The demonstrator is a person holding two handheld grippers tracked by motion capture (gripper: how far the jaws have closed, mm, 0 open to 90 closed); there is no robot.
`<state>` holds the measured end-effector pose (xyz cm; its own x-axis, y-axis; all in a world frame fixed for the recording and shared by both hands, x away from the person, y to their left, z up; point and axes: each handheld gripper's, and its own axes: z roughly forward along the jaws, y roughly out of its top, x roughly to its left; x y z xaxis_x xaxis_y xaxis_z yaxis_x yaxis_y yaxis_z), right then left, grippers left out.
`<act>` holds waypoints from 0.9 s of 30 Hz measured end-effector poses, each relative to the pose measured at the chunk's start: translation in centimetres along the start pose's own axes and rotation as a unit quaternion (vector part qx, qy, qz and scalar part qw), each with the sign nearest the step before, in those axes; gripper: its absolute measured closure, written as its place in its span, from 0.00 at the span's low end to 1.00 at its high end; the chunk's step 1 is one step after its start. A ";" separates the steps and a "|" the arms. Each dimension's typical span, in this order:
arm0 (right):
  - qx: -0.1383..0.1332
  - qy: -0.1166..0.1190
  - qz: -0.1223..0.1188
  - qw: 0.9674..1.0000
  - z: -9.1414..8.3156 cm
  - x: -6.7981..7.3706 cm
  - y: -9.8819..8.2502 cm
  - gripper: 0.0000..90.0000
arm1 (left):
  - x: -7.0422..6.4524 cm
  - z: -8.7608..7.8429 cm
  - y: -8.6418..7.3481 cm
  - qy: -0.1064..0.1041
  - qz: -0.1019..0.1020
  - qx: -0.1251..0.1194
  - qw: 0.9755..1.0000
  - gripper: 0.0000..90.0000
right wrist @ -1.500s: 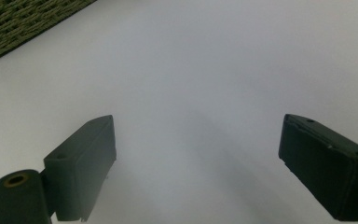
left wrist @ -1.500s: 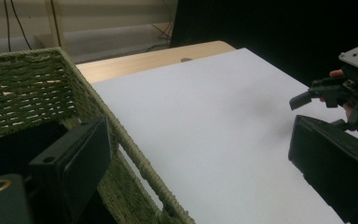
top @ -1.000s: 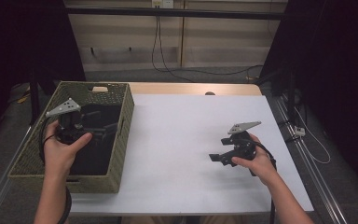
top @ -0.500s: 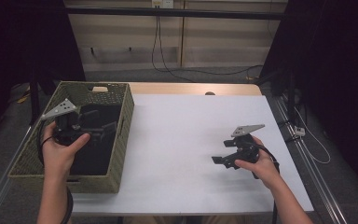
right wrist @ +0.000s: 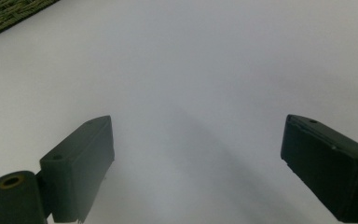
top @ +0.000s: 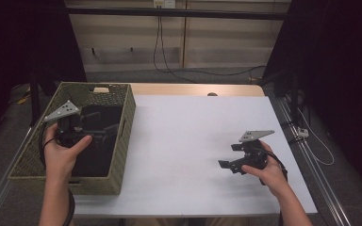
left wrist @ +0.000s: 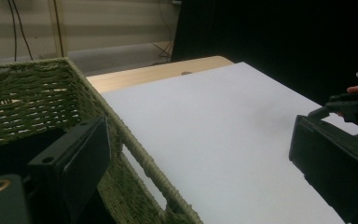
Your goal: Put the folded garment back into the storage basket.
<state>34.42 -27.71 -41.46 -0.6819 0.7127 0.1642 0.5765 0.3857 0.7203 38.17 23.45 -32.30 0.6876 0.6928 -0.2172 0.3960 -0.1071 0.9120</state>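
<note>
High view: the left gripper (top: 101,128) hangs over the dark interior of the olive woven rectangular basket (top: 122,141) at the white worktop's (top: 188,136) left edge. The right gripper (top: 230,165) hovers low over bare worktop.

Left gripper view: fingers (left wrist: 74,163) apart, straddling the basket's near wall.

Right gripper view: fingers (right wrist: 81,165) apart, empty. No task object is identifiable; clear the wall before descending.
</note>
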 end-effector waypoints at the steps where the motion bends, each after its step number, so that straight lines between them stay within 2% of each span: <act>1: 0.002 -0.004 -0.002 1.000 0.0 0.0 -0.1 0.10 | 0.0 0.0 0.0 -0.002 -0.002 -0.002 1.000 0.06; 16: 0.008 -0.010 -0.007 1.000 0.0 0.1 -1.3 0.09 | 0.2 -0.1 -0.1 0.000 0.003 -0.007 1.000 0.06; 27: 0.002 -0.019 0.009 1.000 -1.3 -0.6 -2.6 0.08 | 0.1 0.3 -0.1 0.002 0.011 -0.010 1.000 0.06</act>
<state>32.71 -29.89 -42.60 -0.6538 0.7413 0.1516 0.5902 0.3743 0.7152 38.42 23.30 -32.50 0.6935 0.6931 -0.1967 0.3696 -0.1079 0.9229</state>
